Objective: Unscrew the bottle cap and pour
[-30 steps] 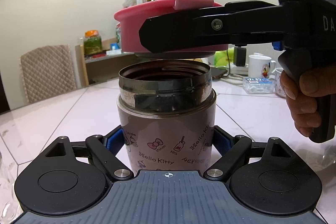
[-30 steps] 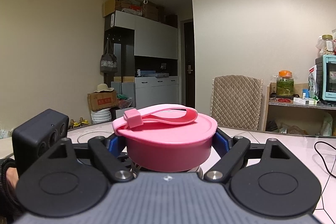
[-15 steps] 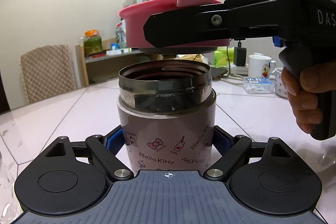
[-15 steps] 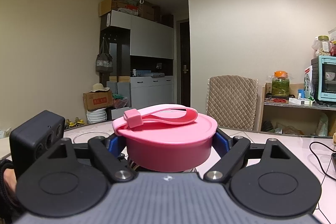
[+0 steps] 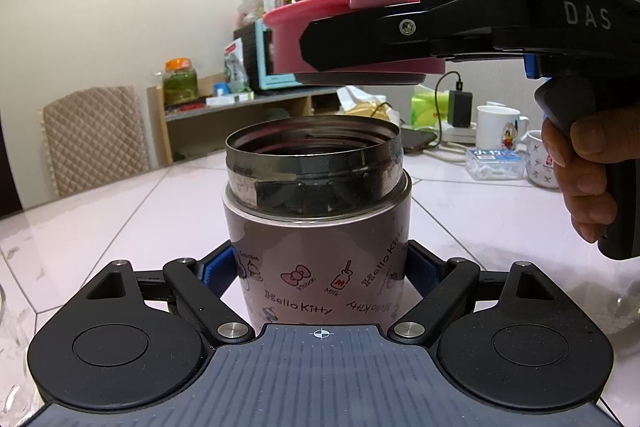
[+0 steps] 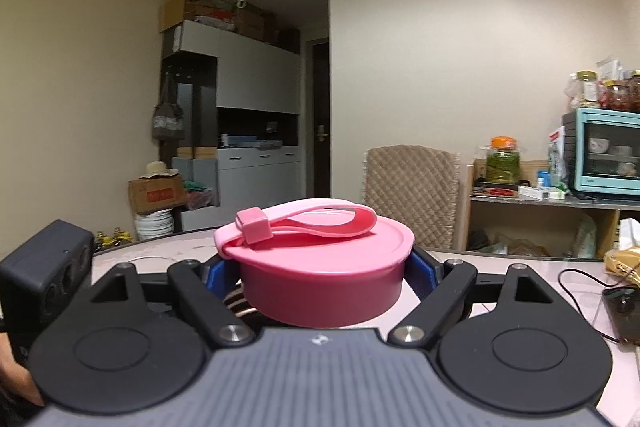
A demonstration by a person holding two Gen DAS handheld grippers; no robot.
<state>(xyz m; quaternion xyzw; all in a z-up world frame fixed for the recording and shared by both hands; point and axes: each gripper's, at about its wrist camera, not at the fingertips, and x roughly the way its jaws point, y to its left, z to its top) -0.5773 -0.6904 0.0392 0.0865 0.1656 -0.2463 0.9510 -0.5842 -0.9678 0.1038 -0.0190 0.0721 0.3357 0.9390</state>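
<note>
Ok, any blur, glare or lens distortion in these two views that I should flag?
Left wrist view: sharp on the flask, its steel rim catching a mild sheen; fisheye bends the wall edges and darkens the corners. Right wrist view: pink lid crisp, no motion blur; ceiling lines curve, dim warm room light, soft glare on the tabletop.

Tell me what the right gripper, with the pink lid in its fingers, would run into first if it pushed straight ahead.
Probably nothing close. The right gripper holds the pink lid above the table, and beyond the lid its view shows open tabletop, then the quilted chair. The chair looks first in line, though depth is hard to judge.
</note>
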